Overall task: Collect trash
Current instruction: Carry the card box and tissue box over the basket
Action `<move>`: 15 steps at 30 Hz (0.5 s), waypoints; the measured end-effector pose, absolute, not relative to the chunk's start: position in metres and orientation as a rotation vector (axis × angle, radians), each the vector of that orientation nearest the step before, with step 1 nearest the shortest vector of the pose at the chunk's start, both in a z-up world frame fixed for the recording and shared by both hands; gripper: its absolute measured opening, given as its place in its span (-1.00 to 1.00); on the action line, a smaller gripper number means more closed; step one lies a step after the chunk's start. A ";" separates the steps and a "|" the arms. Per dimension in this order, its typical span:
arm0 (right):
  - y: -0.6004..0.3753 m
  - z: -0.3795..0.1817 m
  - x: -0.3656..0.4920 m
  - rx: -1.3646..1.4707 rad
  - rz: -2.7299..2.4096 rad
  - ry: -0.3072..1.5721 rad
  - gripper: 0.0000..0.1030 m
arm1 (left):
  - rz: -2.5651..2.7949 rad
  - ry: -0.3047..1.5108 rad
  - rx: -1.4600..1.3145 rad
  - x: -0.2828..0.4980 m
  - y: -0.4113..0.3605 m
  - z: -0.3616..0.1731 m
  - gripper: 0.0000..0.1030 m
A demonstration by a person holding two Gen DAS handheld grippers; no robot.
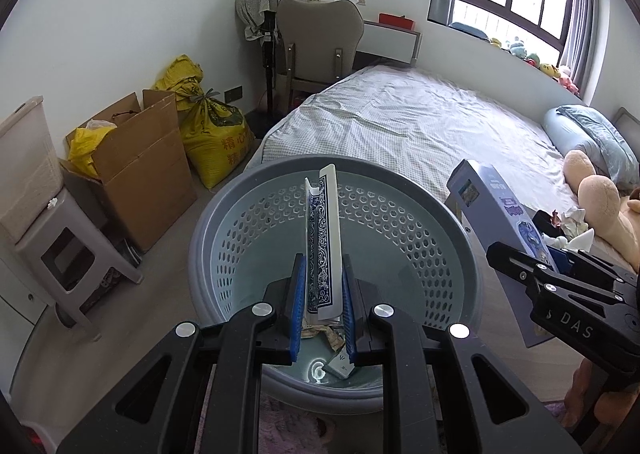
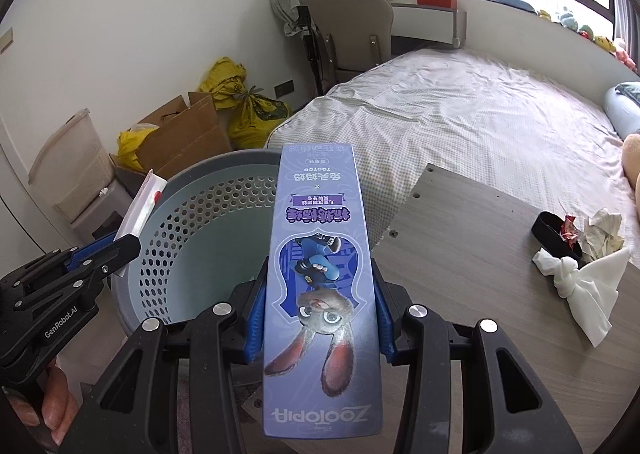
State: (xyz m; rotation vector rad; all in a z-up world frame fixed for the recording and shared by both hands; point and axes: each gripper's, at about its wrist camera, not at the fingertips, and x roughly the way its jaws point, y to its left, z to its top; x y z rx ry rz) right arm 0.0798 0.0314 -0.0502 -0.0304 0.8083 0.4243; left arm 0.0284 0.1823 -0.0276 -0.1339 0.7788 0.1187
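My left gripper (image 1: 322, 290) is shut on a blue-and-white patterned wrapper (image 1: 323, 238) and holds it upright above the grey perforated basket (image 1: 400, 222). Scraps lie on the basket floor (image 1: 334, 338). My right gripper (image 2: 320, 310) is shut on a long purple Zootopia box (image 2: 320, 254), held beside the basket's rim (image 2: 188, 190), over the edge of a wooden board (image 2: 480, 246). The box also shows in the left wrist view (image 1: 500, 222). The left gripper and its wrapper show in the right wrist view (image 2: 116, 246).
On the wooden board lie crumpled tissues (image 2: 600, 230), a knotted white cloth (image 2: 580, 286) and a black item (image 2: 556, 234). A bed (image 1: 420, 126) lies beyond. Cardboard box (image 1: 136, 166), yellow sacks (image 1: 208, 122) and a plastic stool (image 1: 68, 254) stand at left.
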 end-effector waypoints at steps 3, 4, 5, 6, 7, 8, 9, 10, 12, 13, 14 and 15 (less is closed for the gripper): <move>0.039 -0.052 0.083 -0.037 0.436 0.814 -0.17 | 0.123 0.786 -0.135 0.032 0.187 -0.030 -0.69; 0.041 -0.052 0.084 -0.040 0.439 0.815 -0.17 | 0.124 0.788 -0.135 0.034 0.188 -0.031 -0.69; 0.043 -0.053 0.086 -0.043 0.441 0.815 -0.17 | 0.125 0.789 -0.135 0.035 0.189 -0.031 -0.69; 0.044 -0.054 0.087 -0.046 0.443 0.819 -0.17 | 0.124 0.790 -0.136 0.036 0.190 -0.032 -0.69; 0.046 -0.055 0.088 -0.047 0.446 0.824 -0.17 | 0.124 0.791 -0.137 0.037 0.190 -0.032 -0.69; 0.048 -0.056 0.090 -0.045 0.451 0.829 -0.17 | 0.124 0.793 -0.139 0.039 0.191 -0.033 -0.69; 0.049 -0.056 0.091 -0.044 0.455 0.831 -0.17 | 0.122 0.795 -0.142 0.040 0.192 -0.034 -0.69; 0.050 -0.056 0.091 -0.045 0.459 0.830 -0.17 | 0.121 0.798 -0.143 0.043 0.193 -0.035 -0.69; 0.054 -0.054 0.093 -0.051 0.468 0.825 -0.17 | 0.117 0.802 -0.143 0.047 0.194 -0.037 -0.69; 0.055 -0.054 0.094 -0.052 0.473 0.823 -0.17 | 0.115 0.804 -0.142 0.049 0.195 -0.038 -0.69; 0.057 -0.053 0.095 -0.053 0.477 0.823 -0.17 | 0.112 0.807 -0.142 0.051 0.195 -0.039 -0.69; 0.059 -0.053 0.097 -0.055 0.480 0.824 -0.17 | 0.111 0.809 -0.141 0.053 0.196 -0.040 -0.69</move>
